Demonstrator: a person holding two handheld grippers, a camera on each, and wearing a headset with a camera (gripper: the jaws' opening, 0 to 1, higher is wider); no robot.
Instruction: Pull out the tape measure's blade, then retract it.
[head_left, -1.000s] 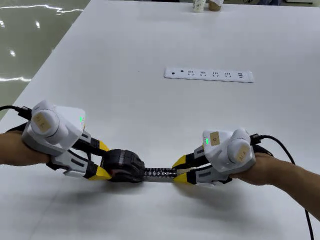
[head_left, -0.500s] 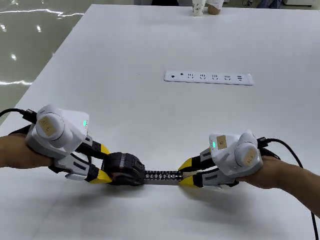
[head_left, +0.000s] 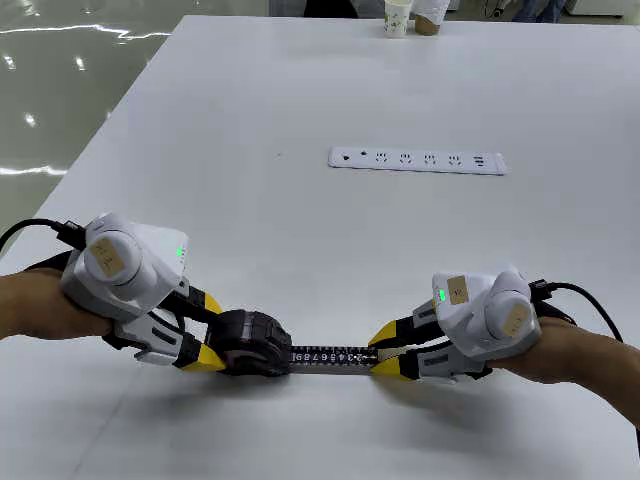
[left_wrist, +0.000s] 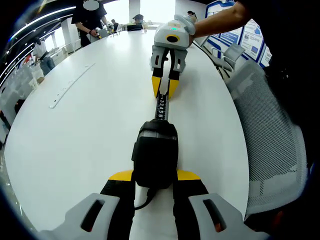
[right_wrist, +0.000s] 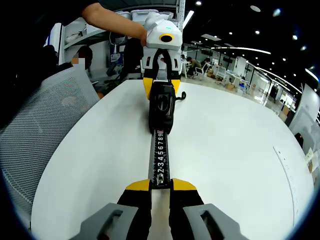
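Two grippers: one in each of the person's hands, both low over the near part of the plain white tabletop (head_left: 250, 150), with their yellow-tipped jaws pointing at each other.
Left gripper (head_left: 208, 330): white body and black jaws; it is clenched on the black rubber-cased tape measure (head_left: 250, 342), one jaw on each side of the case.
Right gripper (head_left: 387, 351): same build; its jaws are pinched together on the narrow dark blade printed with white numerals (head_left: 330, 356), gripping it at the outer end.
Tape measure: the case rests on the tabletop between the left jaws, its mouth facing the right gripper.
Blade: drawn partway out, it runs straight and low over the table from the case to the right jaws. The numerals 2 to 9 can be read in the right gripper view.
Left gripper view: the case sits between the view's own jaws, and the blade leads away to the other gripper beyond.
Right gripper view: the blade rises from between the jaws to the case, which the left gripper holds beyond.
Power strip: a long white socket strip (head_left: 417, 159) lies flat farther out on the table, well apart from both grippers.
Cups: two paper cups (head_left: 398, 15) stand at the far edge of the table.
Cable: a thin black cable (head_left: 580, 293) runs from the right gripper back along the forearm.
Chair: a grey mesh chair back (left_wrist: 265, 125) stands beside the table.
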